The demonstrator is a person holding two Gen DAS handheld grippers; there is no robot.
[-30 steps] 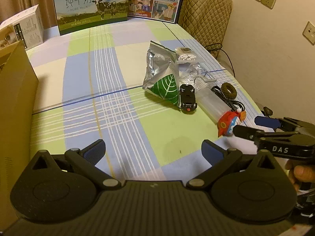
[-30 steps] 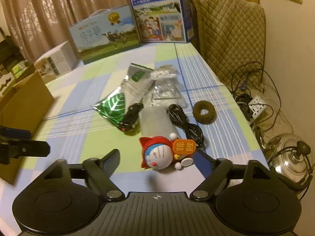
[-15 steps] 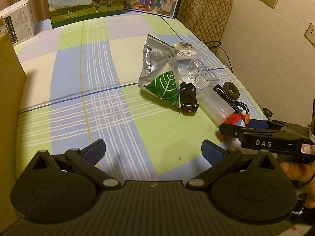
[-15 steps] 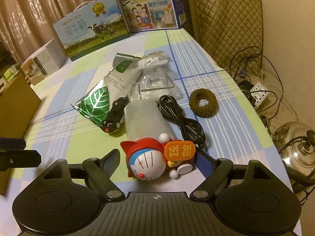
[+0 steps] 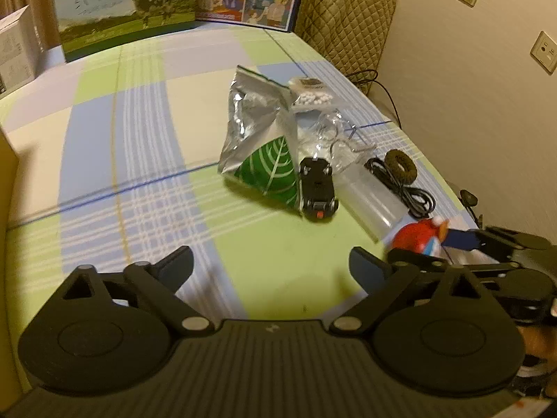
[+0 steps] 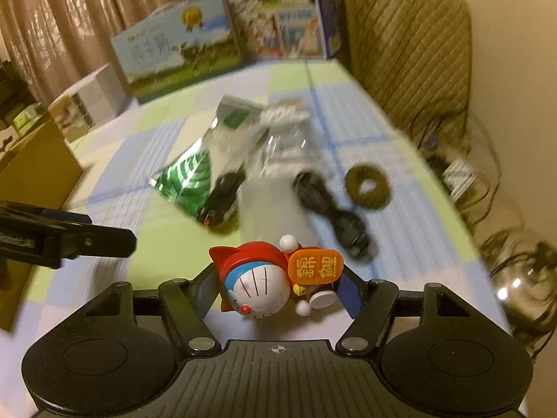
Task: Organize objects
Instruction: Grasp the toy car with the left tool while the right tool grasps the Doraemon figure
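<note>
Right gripper (image 6: 278, 291): my fingers pinch the cat figurine (image 6: 264, 278) at both sides, near the bench's (image 5: 146, 146) right edge. Left gripper (image 5: 271, 264): fingers spread, empty, over the near edge. Toy car (image 5: 317, 188) lies mid-bench, touching the foil pouch (image 5: 257, 146).

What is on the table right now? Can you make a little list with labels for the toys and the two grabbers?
Surface: checked blue, green and white tablecloth
Right gripper: closed around the round red-hooded cat figurine with an orange sign
Left gripper: open, holding nothing
Middle pile: silver foil pouch with a green leaf, small black toy car, frosted plastic tube, coiled black cable, brown fuzzy hair ring
Far edge: two printed milk cartons
Left edge: brown cardboard box
</note>
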